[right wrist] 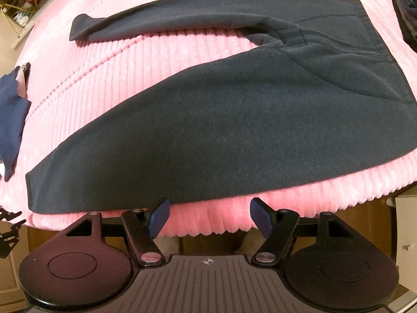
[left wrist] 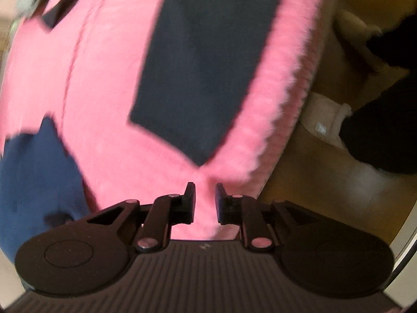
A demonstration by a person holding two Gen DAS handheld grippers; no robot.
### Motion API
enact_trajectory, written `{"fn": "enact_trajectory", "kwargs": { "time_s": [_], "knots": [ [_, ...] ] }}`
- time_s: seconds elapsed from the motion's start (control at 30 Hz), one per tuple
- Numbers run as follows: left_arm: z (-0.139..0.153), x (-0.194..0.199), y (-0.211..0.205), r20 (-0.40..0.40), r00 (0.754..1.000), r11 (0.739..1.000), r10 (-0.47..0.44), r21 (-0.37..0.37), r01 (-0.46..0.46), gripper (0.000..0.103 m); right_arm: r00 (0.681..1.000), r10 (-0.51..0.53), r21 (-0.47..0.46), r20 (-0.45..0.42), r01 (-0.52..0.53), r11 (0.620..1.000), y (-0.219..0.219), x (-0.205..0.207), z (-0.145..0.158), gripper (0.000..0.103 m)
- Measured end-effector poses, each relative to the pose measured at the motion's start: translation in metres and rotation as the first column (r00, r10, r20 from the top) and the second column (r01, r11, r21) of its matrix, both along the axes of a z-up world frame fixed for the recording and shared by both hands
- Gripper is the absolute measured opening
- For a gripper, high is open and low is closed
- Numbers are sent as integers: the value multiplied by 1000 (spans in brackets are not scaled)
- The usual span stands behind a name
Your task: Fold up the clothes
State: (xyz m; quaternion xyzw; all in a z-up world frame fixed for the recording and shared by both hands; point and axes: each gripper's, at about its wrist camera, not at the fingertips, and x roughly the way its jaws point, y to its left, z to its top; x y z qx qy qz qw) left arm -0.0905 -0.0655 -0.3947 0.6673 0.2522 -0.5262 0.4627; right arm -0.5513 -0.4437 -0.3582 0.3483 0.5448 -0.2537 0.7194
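Left wrist view motion-blurred; dark trousers [left wrist: 206,60] cut by top edge, blue garment [left wrist: 36,182] cut at left, its type unreadable.

home | pink ribbed blanket [right wrist: 130,60] | wooden floor [left wrist: 325,195] | slippered feet [left wrist: 325,120]

Honestly nothing readable here. The beige slipper [left wrist: 324,124] has a tiny pale tag on its side, but it's way too blurry to make out. Only other mark is a small crosshair symbol on the right gripper [right wrist: 208,214] body, no letters or numbers with it.
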Motion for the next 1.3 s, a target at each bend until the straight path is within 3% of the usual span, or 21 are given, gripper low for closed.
{"fn": "enact_trajectory", "kwargs": {
  "time_s": [0.1,0.2,0.37,0.47,0.53,0.63,0.73,0.93,1.0,1.1,1.2,1.3],
  "knots": [
    [15,30,-21,-79,983,980,168,-99,-175,19,1000,10,3,-1,-10,1000,2,8,-4,71],
    [15,50,-49,-153,955,946,252,-170,-277,23,999,47,1,-3,-47,999,6,22,-6,71],
    [-9,67,-91,-270,920,925,284,-177,-337,26,993,115,-22,0,-115,993,18,49,0,71],
    [-19,70,-90,-248,925,931,289,-153,-332,34,993,117,-34,-16,-117,993,20,55,3,71],
    [-13,71,-85,-242,927,933,287,-150,-328,33,995,100,-39,-16,-101,994,19,58,6,72],
    [2,72,-82,-174,957,951,233,-166,-262,32,997,81,-51,5,-80,995,15,67,12,72],
    [17,84,-97,-144,972,958,186,-194,-212,32,996,73,-62,46,-70,996,12,81,21,72],
    [46,85,-177,-74,993,954,87,-280,-105,32,985,147,-83,90,-140,987,-4,102,31,72],
    [51,76,-212,-47,998,954,43,-295,-55,37,980,176,-99,94,-166,981,-21,105,28,73],
    [51,59,-256,3,999,950,-34,-310,33,53,976,196,-117,100,-184,976,-52,105,20,76],
    [38,40,-305,54,989,947,-137,-286,147,62,966,249,-186,73,-232,955,-80,105,19,85],
    [24,26,-347,89,963,920,-256,-283,271,65,937,346,-237,41,-327,915,-97,109,16,86]
  ]
}}
